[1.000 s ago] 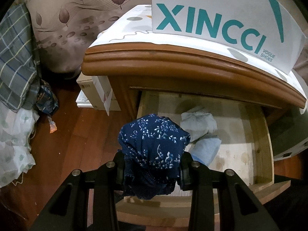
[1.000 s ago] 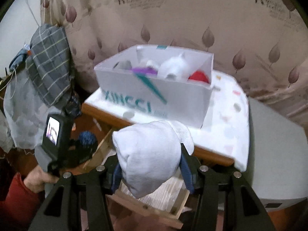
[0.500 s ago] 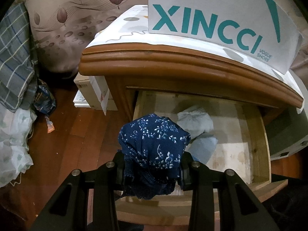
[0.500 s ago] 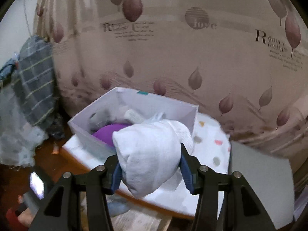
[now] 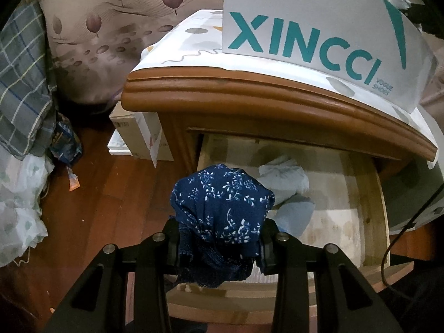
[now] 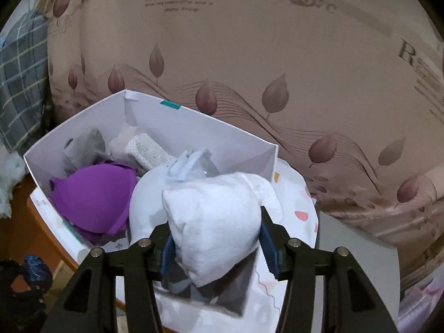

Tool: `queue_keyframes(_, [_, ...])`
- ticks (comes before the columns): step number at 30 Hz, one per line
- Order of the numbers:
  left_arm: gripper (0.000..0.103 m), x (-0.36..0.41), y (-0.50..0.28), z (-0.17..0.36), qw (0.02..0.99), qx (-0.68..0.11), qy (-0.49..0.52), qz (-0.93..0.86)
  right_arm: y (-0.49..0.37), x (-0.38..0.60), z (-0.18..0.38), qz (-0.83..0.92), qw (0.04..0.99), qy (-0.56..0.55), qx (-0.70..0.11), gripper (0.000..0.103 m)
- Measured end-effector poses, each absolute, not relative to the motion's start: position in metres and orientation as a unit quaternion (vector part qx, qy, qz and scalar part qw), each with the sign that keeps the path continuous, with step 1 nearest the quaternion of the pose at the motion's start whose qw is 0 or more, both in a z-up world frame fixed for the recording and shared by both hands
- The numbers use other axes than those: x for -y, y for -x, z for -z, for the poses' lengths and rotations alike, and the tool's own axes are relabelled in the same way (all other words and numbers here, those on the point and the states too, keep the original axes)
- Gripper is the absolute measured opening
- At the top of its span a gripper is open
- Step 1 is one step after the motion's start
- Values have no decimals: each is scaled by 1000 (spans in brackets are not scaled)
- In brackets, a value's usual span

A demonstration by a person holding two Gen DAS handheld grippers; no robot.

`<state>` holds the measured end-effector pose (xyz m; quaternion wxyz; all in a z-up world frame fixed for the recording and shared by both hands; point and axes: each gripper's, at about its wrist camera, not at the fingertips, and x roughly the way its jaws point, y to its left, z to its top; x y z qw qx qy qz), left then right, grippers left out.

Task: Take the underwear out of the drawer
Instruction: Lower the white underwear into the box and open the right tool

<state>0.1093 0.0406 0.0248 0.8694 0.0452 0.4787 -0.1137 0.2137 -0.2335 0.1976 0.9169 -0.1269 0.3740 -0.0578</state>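
Left gripper [image 5: 220, 247]: pinched on the navy floral underwear [image 5: 222, 208], held above the front left corner of the open drawer [image 5: 371, 208]; two pale blue bundles [image 5: 285, 177] remain inside, ahead and to the right. Right gripper [image 6: 215, 247]: clamped on the white underwear [image 6: 213, 222], poised at the near right rim of the shoe box [image 6: 194, 119], which lies ahead and to the left. Release there is judged next.

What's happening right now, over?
Left gripper shut on blue floral underwear, above the open drawer. Right gripper shut on white bundle, by the white box. Two pale pieces left in drawer. Nothing blocking.
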Motion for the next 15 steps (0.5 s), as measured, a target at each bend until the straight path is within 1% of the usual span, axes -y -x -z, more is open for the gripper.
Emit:
queue_keyframes(2, [34, -40, -110, -25, 869, -480, -46, 114, -223, 232, -191, 58, 913, 129, -382, 53])
queue_keyframes(8, [35, -40, -111, -24, 868, -481, -45, 114, -239, 242, -174, 51, 907, 86, -410, 54])
queue_keyframes(15, [35, -39, -112, -22, 866, -484, -52, 117, -240, 237, -169, 62, 907, 98, -405, 58])
